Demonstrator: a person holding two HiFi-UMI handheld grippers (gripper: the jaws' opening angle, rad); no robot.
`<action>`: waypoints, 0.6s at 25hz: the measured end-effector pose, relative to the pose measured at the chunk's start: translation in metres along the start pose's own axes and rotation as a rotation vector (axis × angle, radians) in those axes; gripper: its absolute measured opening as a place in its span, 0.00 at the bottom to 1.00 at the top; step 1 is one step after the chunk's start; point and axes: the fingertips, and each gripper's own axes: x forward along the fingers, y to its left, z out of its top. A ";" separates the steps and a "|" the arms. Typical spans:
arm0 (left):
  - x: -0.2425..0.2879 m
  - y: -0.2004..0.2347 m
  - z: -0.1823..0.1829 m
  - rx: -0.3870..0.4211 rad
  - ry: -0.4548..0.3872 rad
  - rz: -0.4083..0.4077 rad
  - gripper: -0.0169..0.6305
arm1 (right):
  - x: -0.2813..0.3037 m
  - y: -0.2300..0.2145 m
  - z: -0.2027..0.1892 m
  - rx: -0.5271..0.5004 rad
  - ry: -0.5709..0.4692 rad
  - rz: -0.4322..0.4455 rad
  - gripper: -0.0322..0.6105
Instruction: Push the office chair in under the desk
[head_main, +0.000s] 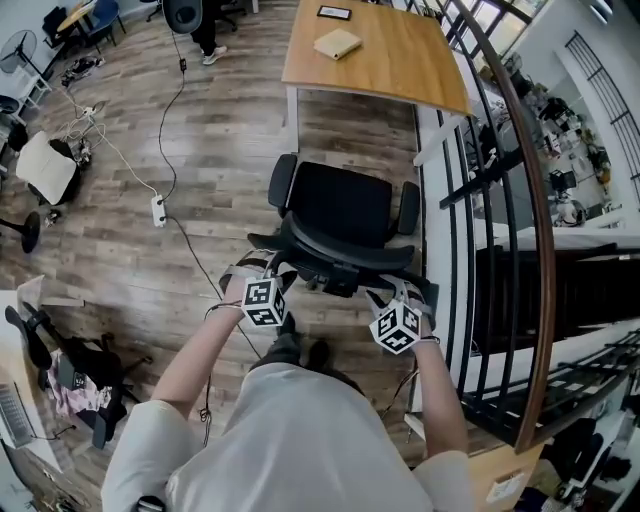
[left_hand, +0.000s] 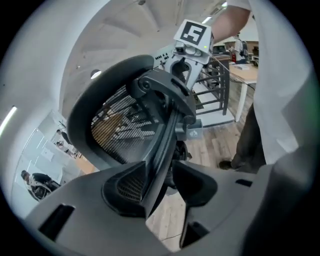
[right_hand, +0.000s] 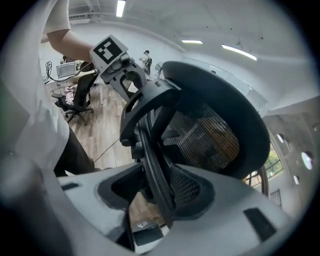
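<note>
The black office chair (head_main: 340, 205) stands on the wood floor, a short way back from the wooden desk (head_main: 400, 50), its seat facing the desk. I stand behind its mesh backrest (head_main: 345, 262). My left gripper (head_main: 268, 275) is at the backrest's left top edge and my right gripper (head_main: 398, 295) at its right. In the left gripper view the backrest's rim (left_hand: 162, 135) runs between the jaws of the left gripper (left_hand: 160, 175), floor showing beside it. In the right gripper view the rim (right_hand: 150, 150) lies between the jaws of the right gripper (right_hand: 150, 185), against one side only.
A black metal railing (head_main: 500, 200) runs close along the right of chair and desk. A flat box (head_main: 337, 43) lies on the desk. A power strip (head_main: 158, 210) with cables lies on the floor to the left, and a second chair (head_main: 80, 370) stands at lower left.
</note>
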 end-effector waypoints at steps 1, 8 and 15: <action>0.004 -0.001 -0.002 0.018 0.008 -0.017 0.28 | 0.004 0.000 -0.002 -0.008 0.012 0.003 0.30; 0.021 0.006 -0.008 0.102 0.037 -0.043 0.27 | 0.022 -0.002 -0.012 -0.041 0.069 -0.008 0.30; 0.028 0.003 -0.011 0.094 0.016 -0.098 0.26 | 0.031 -0.002 -0.012 -0.036 0.073 -0.005 0.30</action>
